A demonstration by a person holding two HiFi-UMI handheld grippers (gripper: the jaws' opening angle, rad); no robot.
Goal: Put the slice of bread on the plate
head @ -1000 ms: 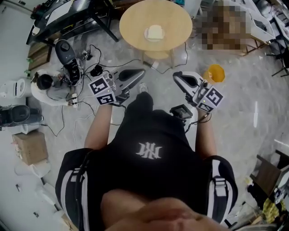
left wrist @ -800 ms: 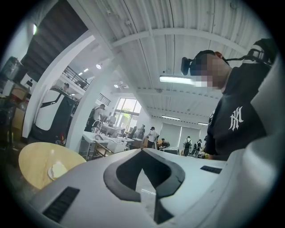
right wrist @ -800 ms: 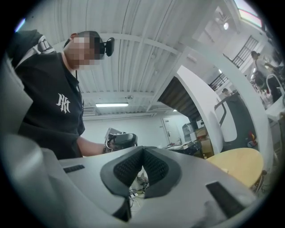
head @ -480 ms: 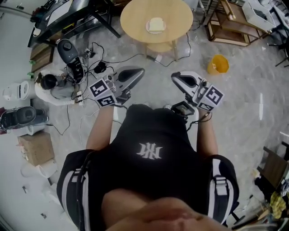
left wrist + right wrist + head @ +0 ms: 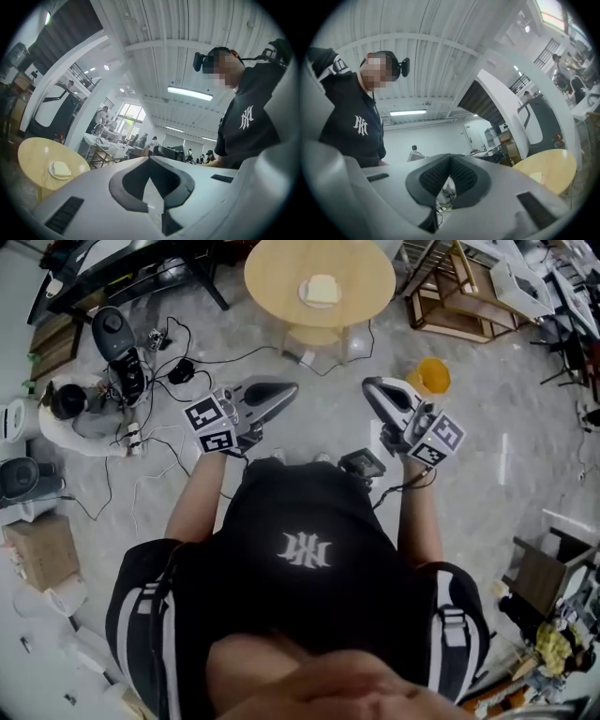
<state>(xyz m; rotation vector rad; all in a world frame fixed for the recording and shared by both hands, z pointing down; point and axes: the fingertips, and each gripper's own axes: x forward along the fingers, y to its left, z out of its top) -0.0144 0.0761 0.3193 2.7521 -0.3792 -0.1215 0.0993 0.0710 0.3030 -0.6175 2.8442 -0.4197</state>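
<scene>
Up close, the left gripper [image 5: 150,160] has its jaws together at the tips with nothing between them, and the right gripper view shows the right gripper [image 5: 450,157] the same way, its ribbed pads meeting and empty. Only the head view shows the pair at once: the left gripper [image 5: 284,390] and the right gripper [image 5: 372,386] are held side by side in front of the person's black shirt [image 5: 309,549], over the floor and well apart from the round wooden surface [image 5: 281,277] ahead of them. The slice of bread [image 5: 321,287] lies on the white plate [image 5: 307,296] near the middle of that surface. The left gripper view catches the same bread [image 5: 60,168] on its plate [image 5: 51,172] at the far left, on the surface [image 5: 33,152]. The right gripper view gives only an edge of the surface [image 5: 551,171] at its right, where the gripper's body cuts off a pale patch too unclear to name. From above alone one sees a yellow bucket [image 5: 430,377] on the floor beside the right gripper and a tangle of cables [image 5: 178,371] by the left.
</scene>
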